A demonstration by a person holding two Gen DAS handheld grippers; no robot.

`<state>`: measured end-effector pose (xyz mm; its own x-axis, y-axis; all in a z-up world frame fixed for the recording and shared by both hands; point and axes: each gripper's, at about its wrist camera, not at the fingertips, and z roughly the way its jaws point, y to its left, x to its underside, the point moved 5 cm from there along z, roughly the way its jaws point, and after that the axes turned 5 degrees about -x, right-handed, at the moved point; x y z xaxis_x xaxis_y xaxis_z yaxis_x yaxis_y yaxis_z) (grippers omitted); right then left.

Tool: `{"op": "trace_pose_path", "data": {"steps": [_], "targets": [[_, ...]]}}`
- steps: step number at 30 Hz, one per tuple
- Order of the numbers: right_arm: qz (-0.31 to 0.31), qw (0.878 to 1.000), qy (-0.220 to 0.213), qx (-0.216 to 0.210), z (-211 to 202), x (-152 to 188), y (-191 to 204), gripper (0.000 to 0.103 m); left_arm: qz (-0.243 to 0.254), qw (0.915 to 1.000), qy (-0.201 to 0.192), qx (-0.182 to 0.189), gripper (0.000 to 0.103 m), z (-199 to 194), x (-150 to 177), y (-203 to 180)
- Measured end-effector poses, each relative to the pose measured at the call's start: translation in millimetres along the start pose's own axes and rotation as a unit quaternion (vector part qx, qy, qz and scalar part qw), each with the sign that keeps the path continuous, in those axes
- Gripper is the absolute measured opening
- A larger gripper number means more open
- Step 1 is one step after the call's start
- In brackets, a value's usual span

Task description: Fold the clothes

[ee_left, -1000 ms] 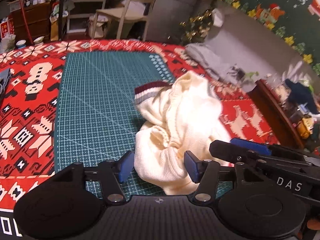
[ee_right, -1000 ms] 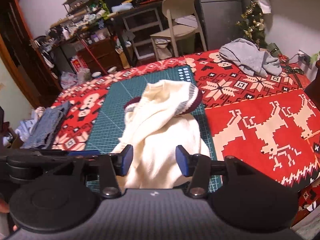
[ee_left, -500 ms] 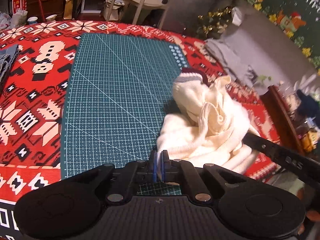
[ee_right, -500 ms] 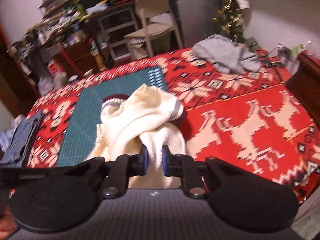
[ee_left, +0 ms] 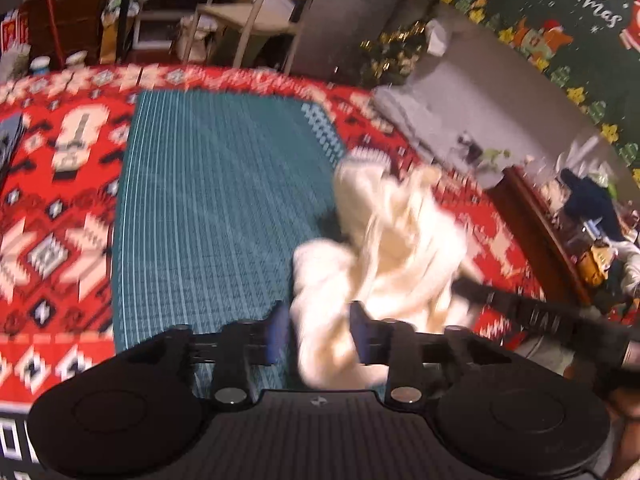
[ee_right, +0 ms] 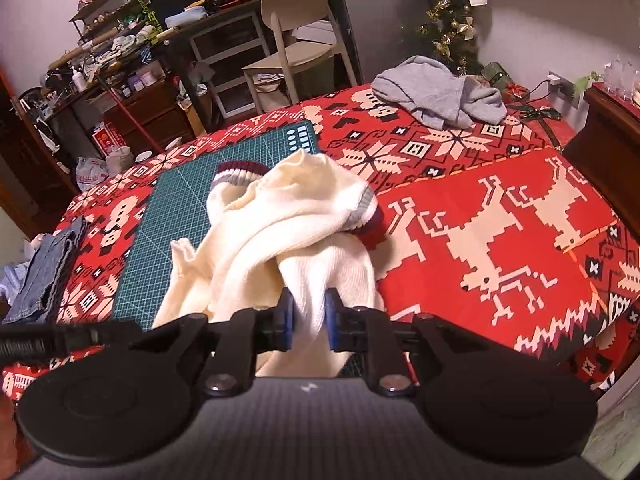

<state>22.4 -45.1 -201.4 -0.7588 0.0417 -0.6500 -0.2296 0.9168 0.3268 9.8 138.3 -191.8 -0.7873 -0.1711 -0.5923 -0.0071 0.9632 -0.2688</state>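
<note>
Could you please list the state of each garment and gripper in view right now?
Cream sweater: crumpled, partly on the green mat.
Right gripper: jaws shut on a sweater fold.
Left gripper: jaws just reopened, sweater between them.
Grey garment: heaped, unfolded.
Denim garment: folded at table edge.

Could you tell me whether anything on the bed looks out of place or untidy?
The cream sweater is bunched in a heap, half off the green mat onto the red blanket. A grey garment lies crumpled at the far edge.
</note>
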Motion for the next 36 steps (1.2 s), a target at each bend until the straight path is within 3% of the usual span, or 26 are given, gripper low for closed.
{"op": "trace_pose_path", "data": {"steps": [3, 7, 8, 9, 10, 14, 18, 23, 27, 36], "targets": [[0.001, 1.0, 0.004, -0.003, -1, 0, 0, 0.018, 0.04, 0.9992, -0.003, 0.003, 0.041, 13, -11, -17], [0.001, 1.0, 0.006, -0.007, -3, 0, 1, 0.018, 0.063, 0.9979, 0.014, 0.0, 0.041, 37, -11, -37], [0.002, 1.0, 0.005, -0.008, -3, 0, 0, 0.018, 0.063, 0.9978, 0.019, -0.009, 0.034, 43, -10, -39], [0.003, 1.0, 0.005, -0.008, -3, 0, 0, 0.018, 0.058, 0.9976, 0.026, -0.026, 0.014, 49, -9, -38], [0.004, 1.0, 0.004, -0.008, -3, 0, 0, 0.018, 0.046, 0.9977, 0.032, -0.039, 0.004, 54, -9, -34], [0.004, 1.0, 0.002, -0.008, -4, 1, -1, 0.018, 0.001, 0.999, 0.016, -0.042, 0.004, 46, -14, -12], [0.005, 1.0, 0.0, -0.007, -4, 2, -1, 0.019, -0.016, 0.9969, -0.023, -0.074, 0.004, 17, -21, 18], [0.002, 1.0, 0.001, -0.01, -4, 4, 1, 0.019, -0.097, 0.991, -0.024, -0.088, 0.004, -10, -11, 66], [-0.005, 1.0, 0.007, -0.017, -1, 9, 8, 0.023, -0.153, 0.9839, 0.012, -0.091, 0.004, -10, 18, 97], [-0.021, 1.0, 0.011, -0.009, -1, 12, 18, 0.035, -0.157, 0.9834, 0.023, -0.088, 0.004, -12, 46, 93]]}}
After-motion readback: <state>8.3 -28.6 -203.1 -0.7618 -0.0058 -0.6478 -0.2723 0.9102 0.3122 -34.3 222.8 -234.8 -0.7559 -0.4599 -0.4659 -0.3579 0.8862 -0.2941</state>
